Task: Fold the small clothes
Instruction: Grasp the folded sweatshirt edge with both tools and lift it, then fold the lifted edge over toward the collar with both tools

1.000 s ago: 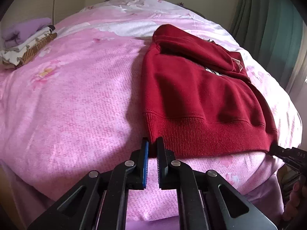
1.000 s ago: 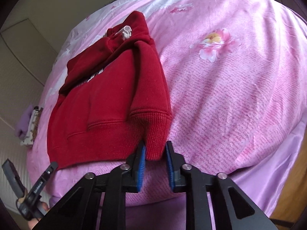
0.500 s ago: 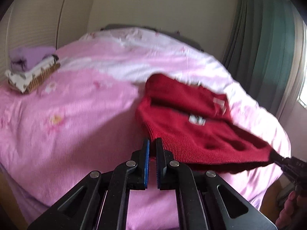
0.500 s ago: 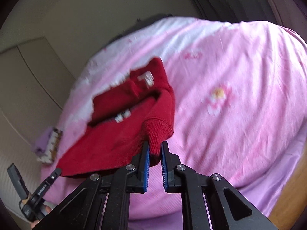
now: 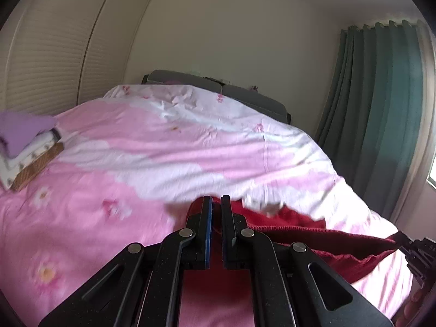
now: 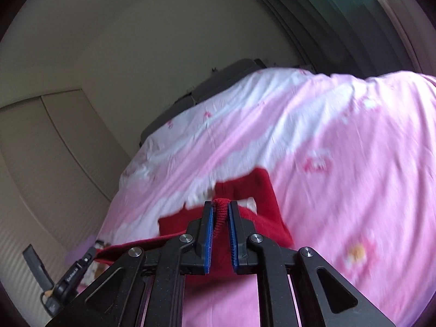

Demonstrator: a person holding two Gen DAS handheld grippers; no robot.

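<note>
Two grippers each hold a corner of the same red sweater [image 5: 321, 241], which is lifted above the pink bed cover [image 5: 90, 190]. In the left wrist view, the left gripper [image 5: 215, 204] has its jaws drawn narrow, with a thin edge of red knit pinched between the blue pads; more of the sweater hangs below and behind the fingers. From there the ribbed hem stretches in a taut line to the right, where the right gripper [image 5: 408, 245] grips its far end near the picture's edge.

In the right wrist view, the right gripper [image 6: 220, 207] has its jaws closed to a narrow gap on a bunched fold of ribbed hem, which pokes up between the tips. The red sweater [image 6: 269, 212] spreads beyond the fingers, with a pale label showing just past them. The hem runs off to the lower left, to the left gripper [image 6: 91, 252], seen small and dark.

Behind the sweater the bed cover turns from pink with flowers to white toward the grey headboard [image 5: 190, 80]. On the bed's left side sits a stack of folded clothes [image 5: 24, 147], purple on top, well apart from the sweater. Green curtains [image 5: 381, 109] hang on the right. Both views are somewhat blurred.
</note>
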